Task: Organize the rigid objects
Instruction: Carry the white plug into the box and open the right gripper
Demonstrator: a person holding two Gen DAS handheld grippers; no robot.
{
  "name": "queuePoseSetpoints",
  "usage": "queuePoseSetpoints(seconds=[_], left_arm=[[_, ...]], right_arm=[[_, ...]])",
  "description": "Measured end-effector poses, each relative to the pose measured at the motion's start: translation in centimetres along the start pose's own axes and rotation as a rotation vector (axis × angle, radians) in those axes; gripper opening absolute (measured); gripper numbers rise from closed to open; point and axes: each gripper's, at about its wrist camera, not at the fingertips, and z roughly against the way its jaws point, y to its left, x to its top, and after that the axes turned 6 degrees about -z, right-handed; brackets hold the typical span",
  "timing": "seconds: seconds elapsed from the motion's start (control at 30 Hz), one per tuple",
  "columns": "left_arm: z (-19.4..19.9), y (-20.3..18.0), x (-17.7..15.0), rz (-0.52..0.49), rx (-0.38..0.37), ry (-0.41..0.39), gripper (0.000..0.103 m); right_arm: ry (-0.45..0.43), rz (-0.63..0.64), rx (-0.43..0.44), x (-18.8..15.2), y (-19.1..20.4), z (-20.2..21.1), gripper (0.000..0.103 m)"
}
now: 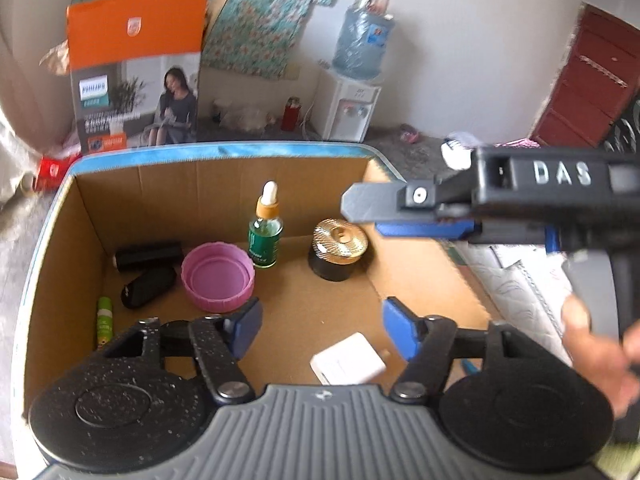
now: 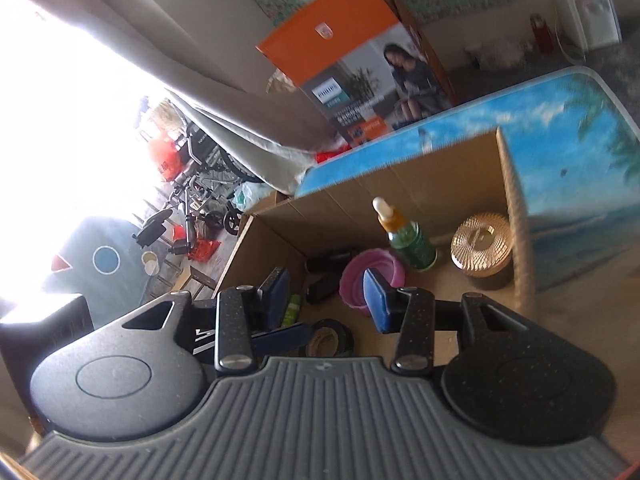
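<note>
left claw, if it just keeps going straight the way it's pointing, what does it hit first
Probably the bare cardboard floor of the box: the left claw stands open and empty, angled down into it. The pink lid lies just left of that line and the white adapter just below it. Depth is hard to judge.

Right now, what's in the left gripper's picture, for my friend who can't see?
The open left gripper hovers over a cardboard box holding a green dropper bottle, pink lid, gold-topped jar and white charger.
</note>
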Motion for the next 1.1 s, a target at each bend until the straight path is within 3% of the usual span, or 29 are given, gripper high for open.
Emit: queuePoseSetpoints(seconds=[0.1, 0.2, 0.3, 0.47, 0.57, 0.7, 1.0, 1.07, 1.1], left_arm=[[2.9, -0.2, -1.0, -0.032, -0.016, -0.044, 0.088], [5.6, 0.5, -2.1, -0.054, 0.006, -0.078, 0.094], [8.1, 2.2, -3.3, -0.042, 0.035, -0.095, 0.096], [11.3, 5.1, -5.1, -0.022, 0.074, -0.145, 0.097], [12.2, 6.0, -5.6, -0.018, 0.084, -0.169, 0.097], [12.6, 7.0, -6.2, -0.015, 0.086, -0.194, 0.097], [11.7, 8.2, -6.5, 0.007, 0.065, -0.201, 0.097], [11.4, 8.5, -6.6, 0.013, 0.061, -0.197, 0.097], [11.3, 8.6, -6.7, 0.017, 0.06, -0.195, 0.097]], right_arm=[[0.028, 0.075, -0.024, 0.8, 1.7, 1.5, 0.049], [0.1, 0.145, -0.057, 1.4, 3.4, 1.6, 0.057], [0.235, 0.2, -0.117, 1.8, 4.4, -0.4, 0.063], [0.487, 0.202, -0.246, 1.2, 4.2, -5.7, 0.064], [0.587, 0.204, -0.347, 1.0, 3.6, -8.6, 0.064], [0.695, 0.188, -0.472, 1.1, 2.4, -11.8, 0.074], [0.909, 0.226, -0.622, -1.3, 1.2, -16.1, 0.074], [0.929, 0.248, -0.63, -1.8, 1.3, -16.1, 0.071], [0.934, 0.261, -0.628, -2.1, 1.5, -16.0, 0.062]])
